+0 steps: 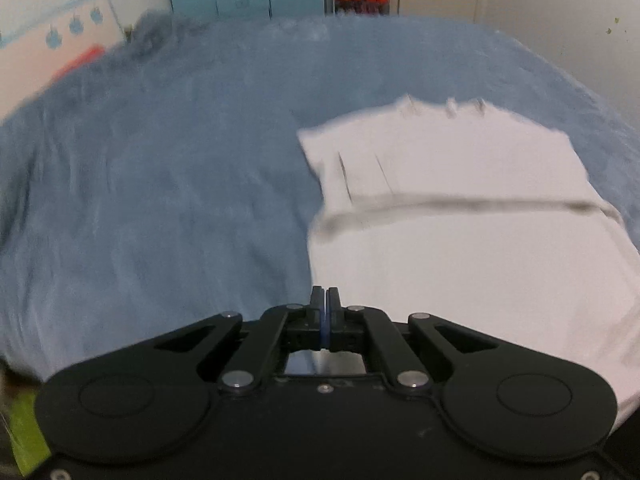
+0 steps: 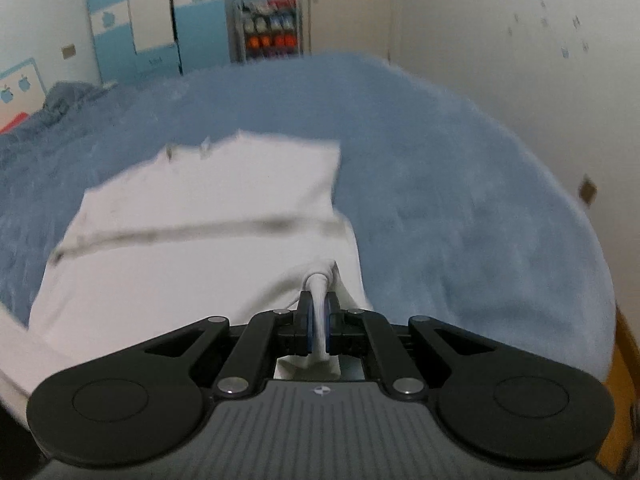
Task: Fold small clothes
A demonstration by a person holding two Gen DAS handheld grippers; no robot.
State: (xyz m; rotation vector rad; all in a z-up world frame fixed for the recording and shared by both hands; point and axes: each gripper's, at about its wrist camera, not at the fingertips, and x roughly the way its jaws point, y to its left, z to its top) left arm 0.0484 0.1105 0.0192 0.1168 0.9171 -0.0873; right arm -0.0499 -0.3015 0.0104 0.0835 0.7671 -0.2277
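I see one white garment lying on the blue blanket of the bed, spread mostly flat with a dark-edged fold line running across its middle. It sits on the right half of the bed in my left view, near me. It looks light, soft and limp, so I judge it will sag and drag wherever it is not supported, and the fuzzy blanket may cling to it. Corners and hemmed edges look like the best places to hold it, since a pinch in the middle would only bunch it.

My right gripper has its jaws pinching a bunched white corner at the garment's near right edge. My left gripper shows jaws pressed together at the near left edge; I can't tell whether cloth is caught between them.

Count: one garment, one blanket, two grippers.
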